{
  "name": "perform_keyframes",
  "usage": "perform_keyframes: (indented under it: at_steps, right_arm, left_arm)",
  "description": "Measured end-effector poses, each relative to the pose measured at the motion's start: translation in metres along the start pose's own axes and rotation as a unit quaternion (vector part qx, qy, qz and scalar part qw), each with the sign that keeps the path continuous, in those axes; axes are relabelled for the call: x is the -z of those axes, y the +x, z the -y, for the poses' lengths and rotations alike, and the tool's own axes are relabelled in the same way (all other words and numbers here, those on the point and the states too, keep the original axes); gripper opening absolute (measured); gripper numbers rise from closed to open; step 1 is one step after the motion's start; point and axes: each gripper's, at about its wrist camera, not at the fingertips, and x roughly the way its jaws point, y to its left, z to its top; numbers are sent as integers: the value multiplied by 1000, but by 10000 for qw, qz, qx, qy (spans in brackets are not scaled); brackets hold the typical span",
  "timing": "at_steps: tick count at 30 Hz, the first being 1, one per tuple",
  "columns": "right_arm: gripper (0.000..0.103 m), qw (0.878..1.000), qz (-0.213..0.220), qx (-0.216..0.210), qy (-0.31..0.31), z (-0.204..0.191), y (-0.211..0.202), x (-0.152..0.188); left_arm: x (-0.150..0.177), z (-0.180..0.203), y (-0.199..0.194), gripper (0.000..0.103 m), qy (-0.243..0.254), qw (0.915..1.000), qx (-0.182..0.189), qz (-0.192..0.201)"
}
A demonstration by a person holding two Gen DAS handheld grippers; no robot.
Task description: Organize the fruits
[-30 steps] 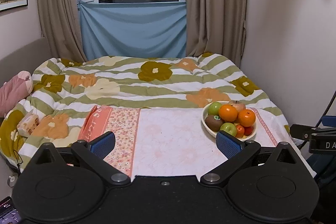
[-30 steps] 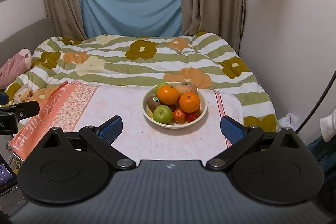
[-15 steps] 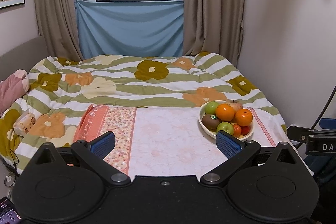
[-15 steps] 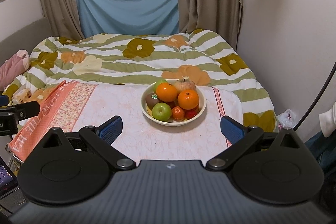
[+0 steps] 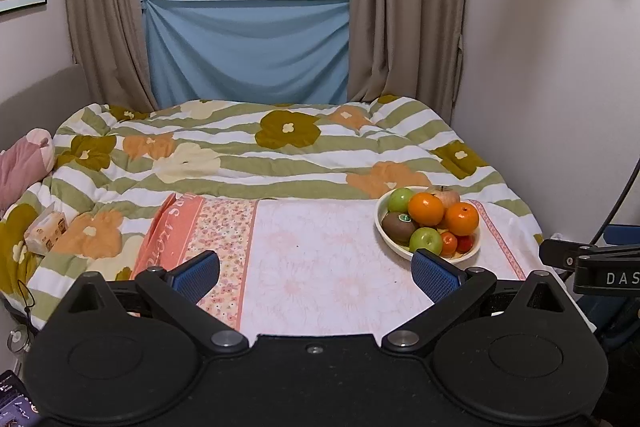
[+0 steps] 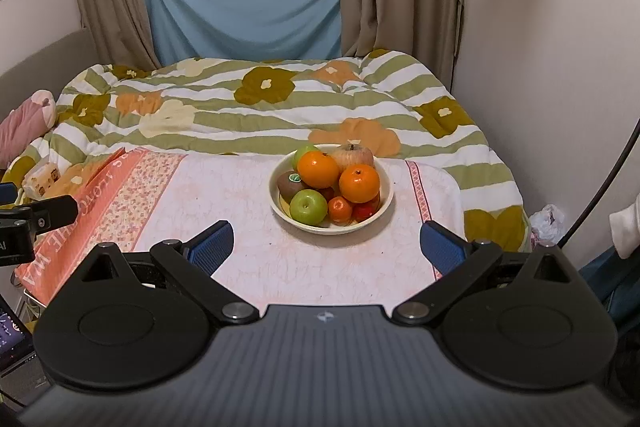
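A cream bowl (image 6: 382, 205) of fruit stands on a table under a pink floral cloth (image 6: 248, 211). It holds two oranges (image 6: 318, 169), green apples (image 6: 308, 207), a kiwi (image 6: 290, 183), a pale apple (image 6: 354, 155) and small red and orange fruits. In the left wrist view the bowl (image 5: 380, 227) sits at the right. My right gripper (image 6: 326, 245) is open and empty, just short of the bowl. My left gripper (image 5: 316, 271) is open and empty, to the left of the bowl.
A bed with a green-striped flowered quilt (image 5: 248, 151) lies behind the table. A tissue pack (image 5: 44, 229) and a pink plush (image 5: 22, 167) lie at its left. A wall (image 6: 560, 67) stands close on the right. A black cable (image 6: 608, 171) hangs there.
Both wrist views have shifted a little; the bowl sits slightly further left and higher in each. Both grippers stay open and empty.
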Motion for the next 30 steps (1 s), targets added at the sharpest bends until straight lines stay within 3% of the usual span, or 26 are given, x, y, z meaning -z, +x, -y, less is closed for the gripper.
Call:
perform_keyframes:
  at_steps: [30]
  right_arm:
    - [103, 10000, -55, -8, -30, -4, -1, -4]
  left_arm:
    - [0, 0, 4, 103, -41, 9999, -72, -75]
